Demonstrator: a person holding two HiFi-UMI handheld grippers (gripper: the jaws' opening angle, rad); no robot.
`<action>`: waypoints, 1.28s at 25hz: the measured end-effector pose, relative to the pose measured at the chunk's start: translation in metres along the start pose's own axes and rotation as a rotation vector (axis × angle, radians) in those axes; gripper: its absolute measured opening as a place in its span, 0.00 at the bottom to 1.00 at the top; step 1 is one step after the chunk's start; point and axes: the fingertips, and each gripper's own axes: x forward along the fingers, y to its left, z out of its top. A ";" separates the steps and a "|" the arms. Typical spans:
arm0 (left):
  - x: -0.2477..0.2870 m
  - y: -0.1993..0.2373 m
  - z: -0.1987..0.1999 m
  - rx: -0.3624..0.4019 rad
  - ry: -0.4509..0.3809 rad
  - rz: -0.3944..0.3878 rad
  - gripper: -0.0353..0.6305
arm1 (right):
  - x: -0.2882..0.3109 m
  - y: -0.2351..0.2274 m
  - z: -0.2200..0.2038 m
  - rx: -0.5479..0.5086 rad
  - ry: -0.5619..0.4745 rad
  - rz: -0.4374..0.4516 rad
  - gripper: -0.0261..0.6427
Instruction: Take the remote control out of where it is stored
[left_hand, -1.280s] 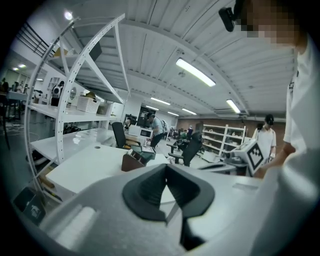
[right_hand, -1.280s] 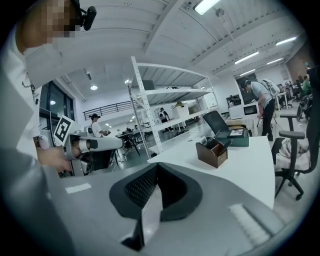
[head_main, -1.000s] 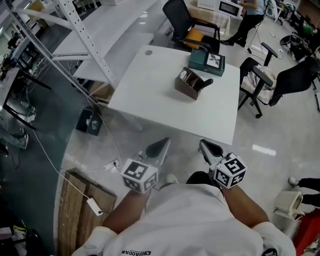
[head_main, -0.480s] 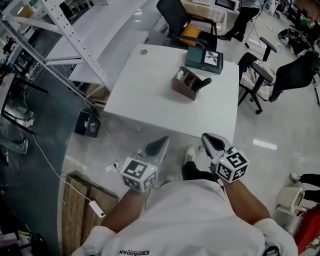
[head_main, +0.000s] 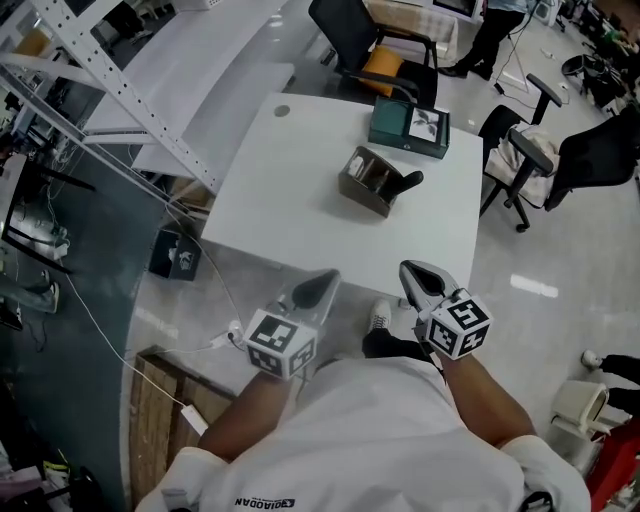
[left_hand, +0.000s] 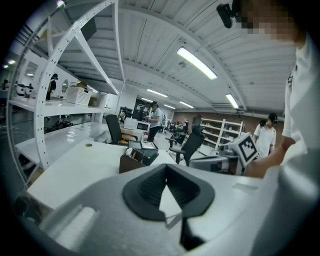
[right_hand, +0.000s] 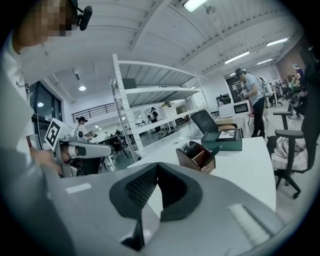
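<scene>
Remote control (head_main: 408, 181) stands in a brown holder (head_main: 362, 186), well ahead of left gripper (head_main: 320, 286) and right gripper (head_main: 418, 279) (both pairs of jaws closed, empty).

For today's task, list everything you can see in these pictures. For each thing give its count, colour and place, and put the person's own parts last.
table: one, white, centre of the head view
holder: one, brown, on the table
remote control: one, black, sticking out of the holder
box: one, dark green, at the table's far right corner
office chairs: at least two, black, beyond and right of the table
shelving rack: one, white, left of the table
pallet: one, wooden, on the floor at lower left
left gripper: one, grey, jaws together, empty, before the table's near edge
right gripper: one, grey, jaws together, empty, beside the left
</scene>
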 end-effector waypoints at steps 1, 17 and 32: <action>0.008 0.002 0.002 0.003 0.006 -0.002 0.06 | 0.004 -0.007 -0.001 0.009 0.007 -0.003 0.05; 0.091 0.043 0.047 -0.067 -0.002 0.072 0.06 | 0.036 -0.100 0.028 0.055 0.004 0.006 0.05; 0.137 0.070 0.036 0.034 0.096 0.096 0.06 | 0.085 -0.173 0.025 0.132 0.041 -0.089 0.05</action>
